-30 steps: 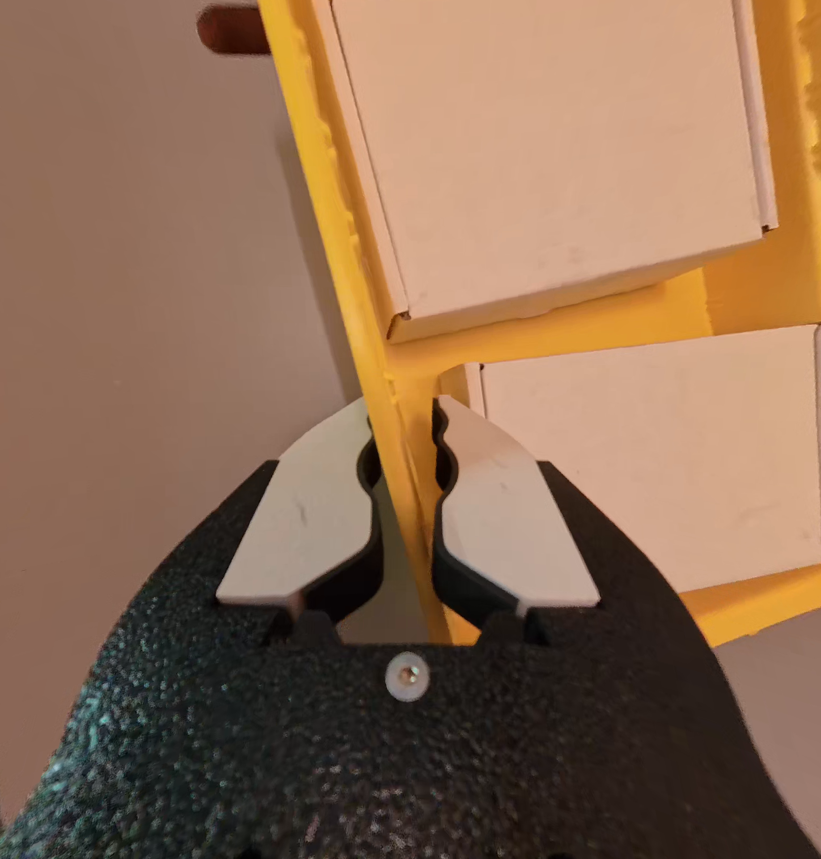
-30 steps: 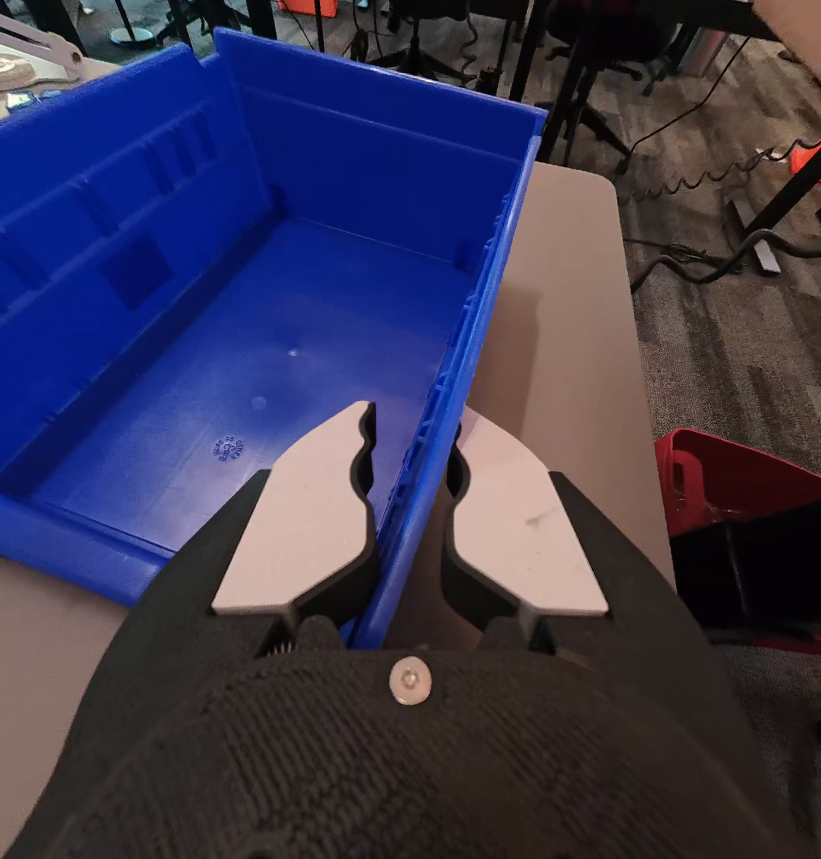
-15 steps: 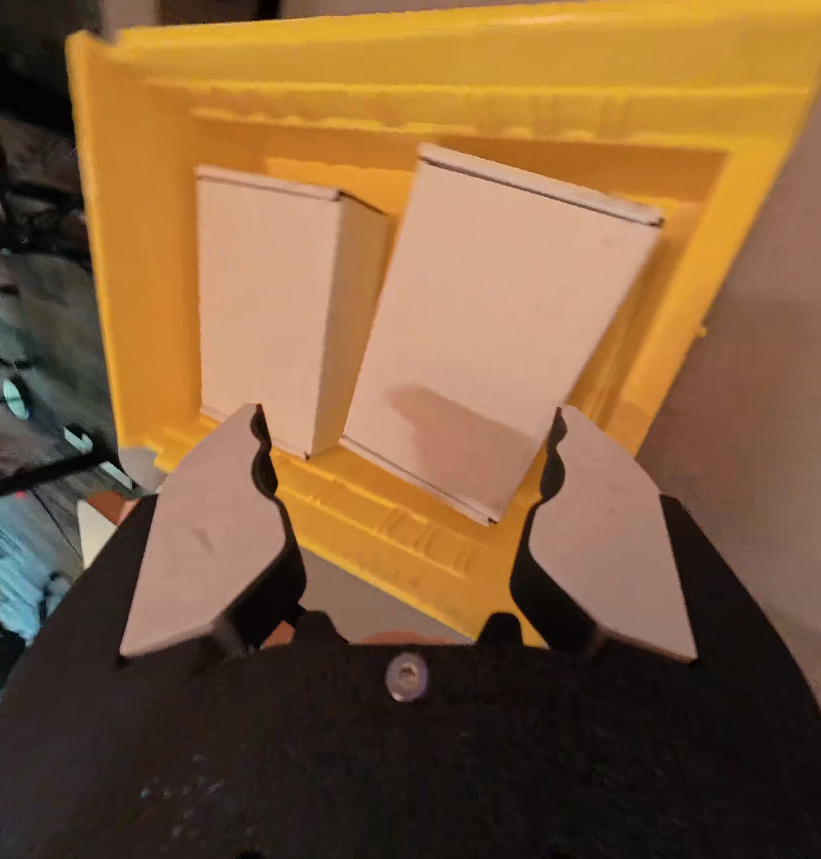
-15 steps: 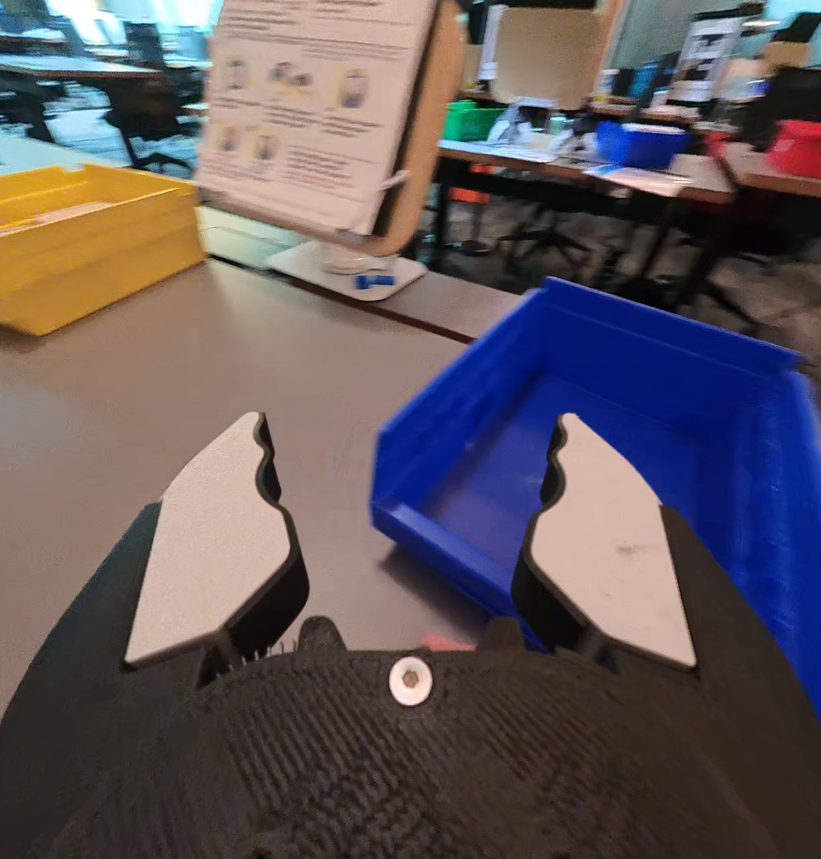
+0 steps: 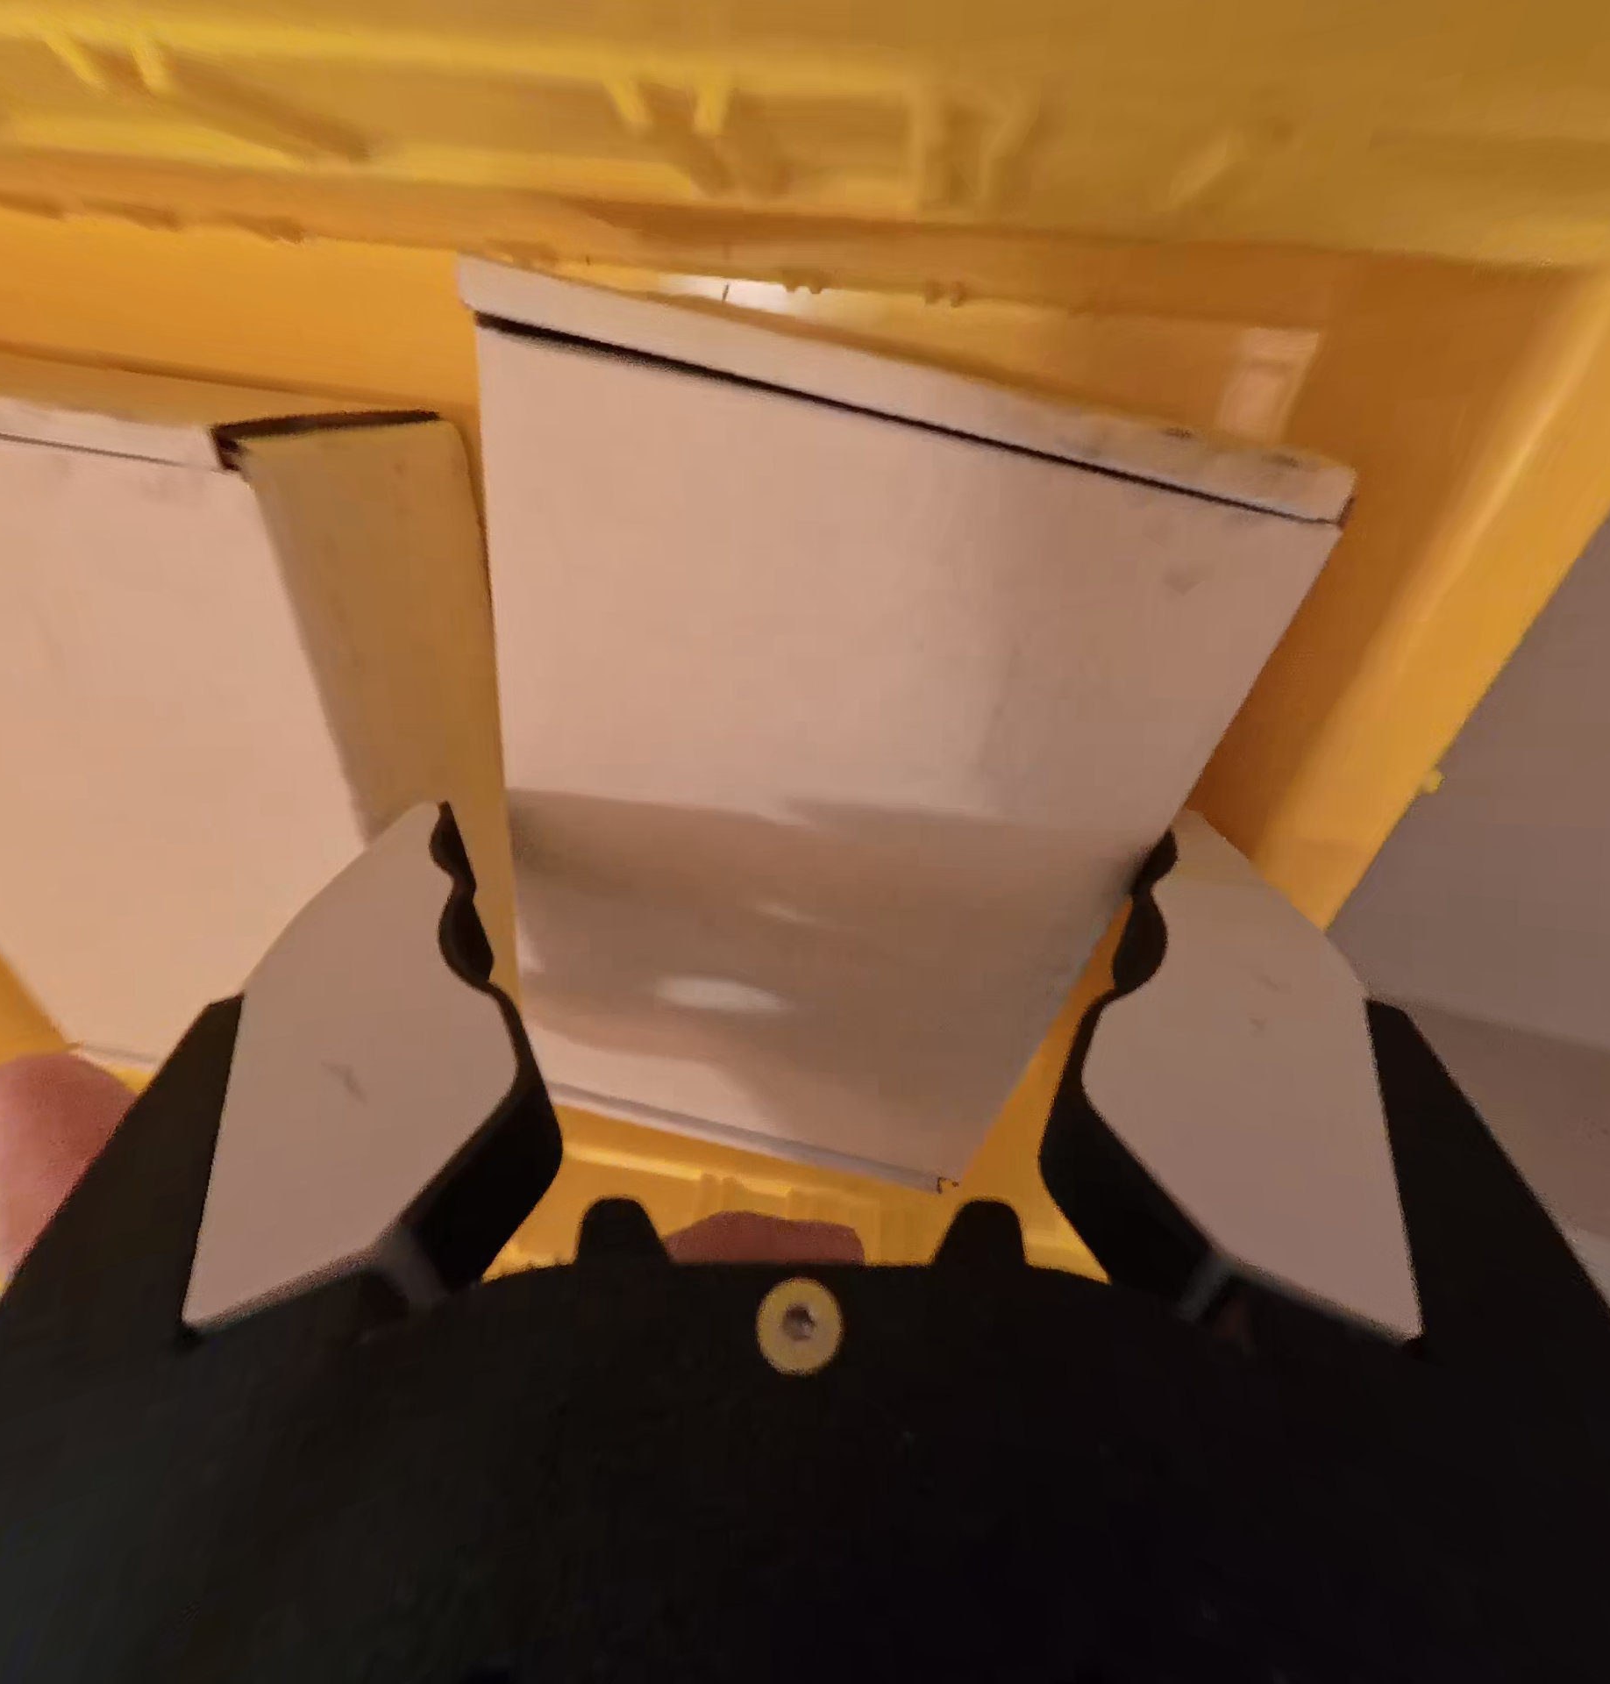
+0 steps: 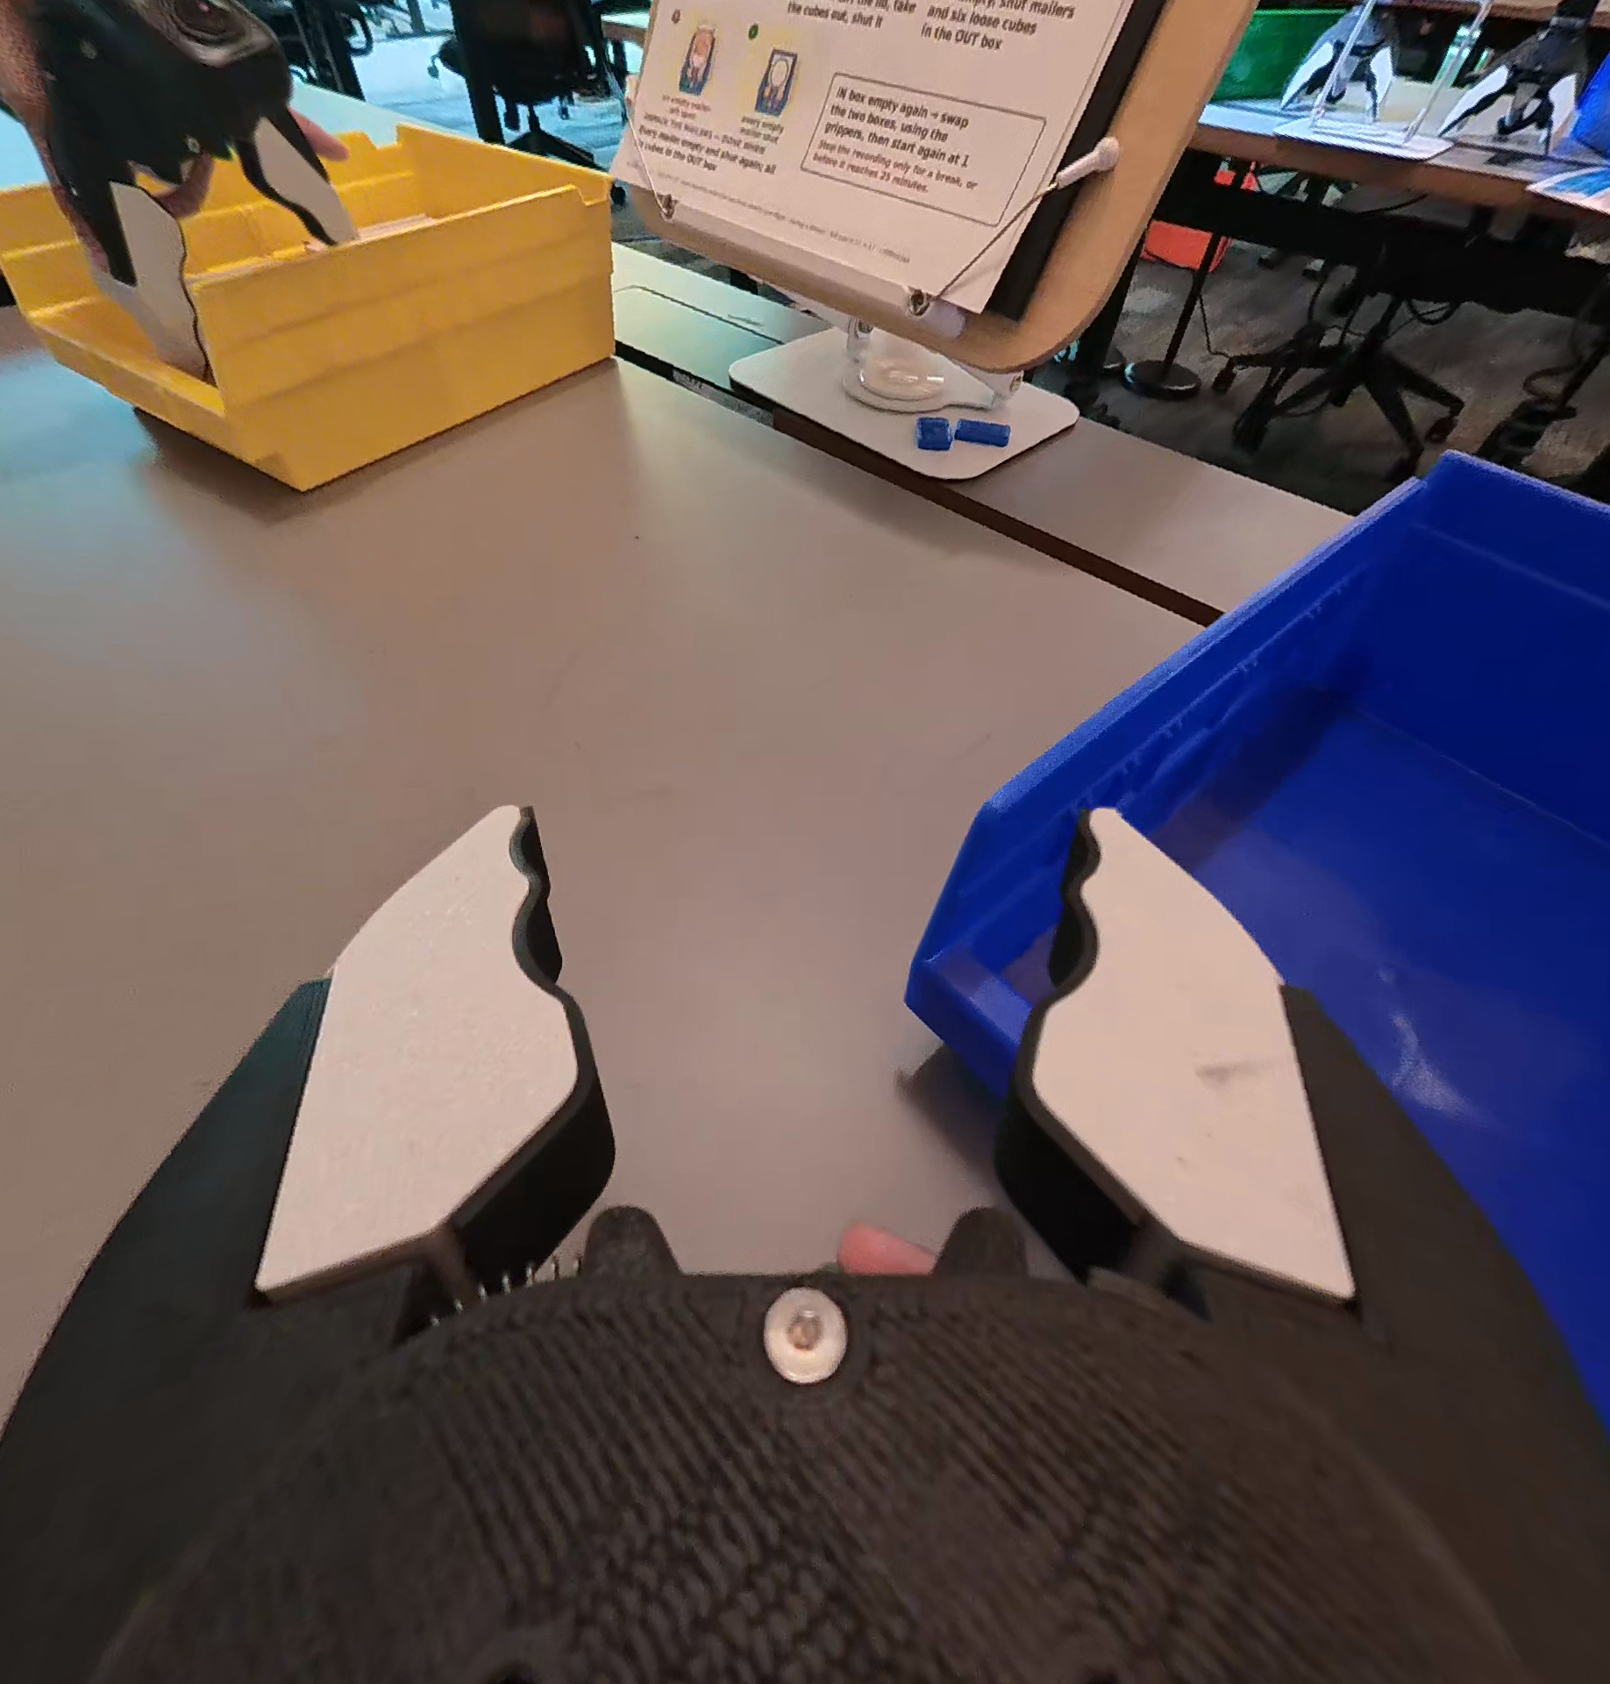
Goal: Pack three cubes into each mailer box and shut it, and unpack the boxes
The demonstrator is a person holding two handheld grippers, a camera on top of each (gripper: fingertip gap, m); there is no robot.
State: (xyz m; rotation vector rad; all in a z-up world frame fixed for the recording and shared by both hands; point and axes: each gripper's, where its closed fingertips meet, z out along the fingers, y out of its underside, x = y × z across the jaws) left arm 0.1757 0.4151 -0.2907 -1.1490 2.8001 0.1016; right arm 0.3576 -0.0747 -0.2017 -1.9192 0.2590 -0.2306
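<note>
Two shut white mailer boxes lie in a yellow bin [image 5: 874, 137]. My left gripper [image 5: 801, 838] is open, its fingers straddling the near end of the right mailer box [image 5: 856, 693]; I cannot tell if the pads touch it. The left mailer box [image 5: 127, 711] lies beside it. In the right wrist view the left gripper [image 6: 227, 228] reaches into the yellow bin [image 6: 400, 337] at the far left. My right gripper [image 6: 806, 857] is open and empty above the table, beside the empty blue bin [image 6: 1421, 820]. No cubes show.
A tilted instruction board on a white stand [image 6: 902, 182] is at the back of the grey table [image 6: 601, 683], with two small blue pieces [image 6: 961, 430] on its base. Other tables and chairs stand behind. Spacing between my two grippers at the tips: around 55 cm.
Both grippers let go of the bin walls and opened. The left one swung round and moved in over the right mailer box. The right one drew back from the blue bin.
</note>
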